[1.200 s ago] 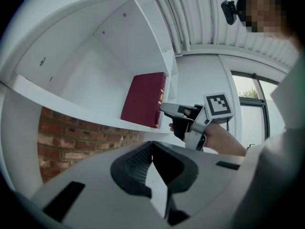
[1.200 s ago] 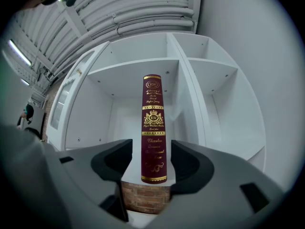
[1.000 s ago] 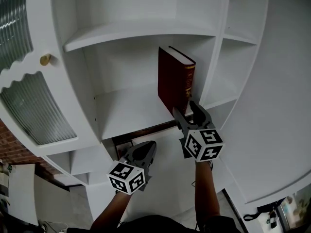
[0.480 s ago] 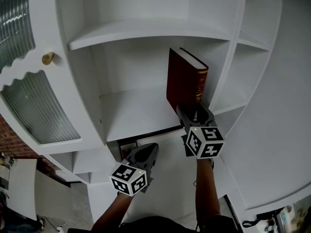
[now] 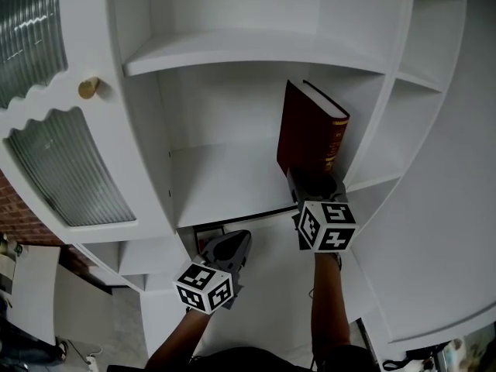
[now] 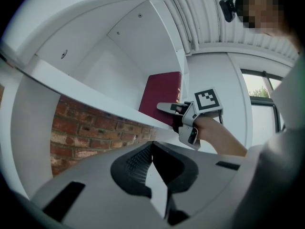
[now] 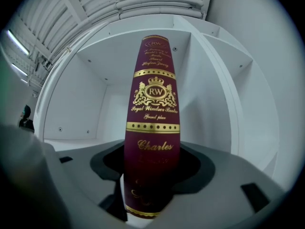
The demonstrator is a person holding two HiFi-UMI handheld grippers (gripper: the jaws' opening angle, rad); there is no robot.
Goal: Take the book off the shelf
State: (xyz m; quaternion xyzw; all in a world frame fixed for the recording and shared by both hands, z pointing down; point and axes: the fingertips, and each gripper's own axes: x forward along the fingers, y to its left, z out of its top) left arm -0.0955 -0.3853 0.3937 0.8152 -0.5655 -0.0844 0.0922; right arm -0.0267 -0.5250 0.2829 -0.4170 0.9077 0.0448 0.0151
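maroon book in right tool; gilt lettering in its view

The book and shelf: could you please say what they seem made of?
The book looks like a hardcover in maroon leatherette, faintly glossy, with gilt lettering. The shelf seems painted wood or laminate: smooth matte white, small fastener holes.

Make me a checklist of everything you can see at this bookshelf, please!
Surface: white shelf, holding only the book.
Job's things: dark red book, upright at the shelf's right end, gold-lettered spine facing out.
Clutter: nothing seen.
Grippers: right gripper shut on the book's lower spine; left gripper shut, empty, below the shelf.
Cables: nothing seen.
Surroundings: ribbed glass door with brass knob at left; brick wall showing under the shelf.
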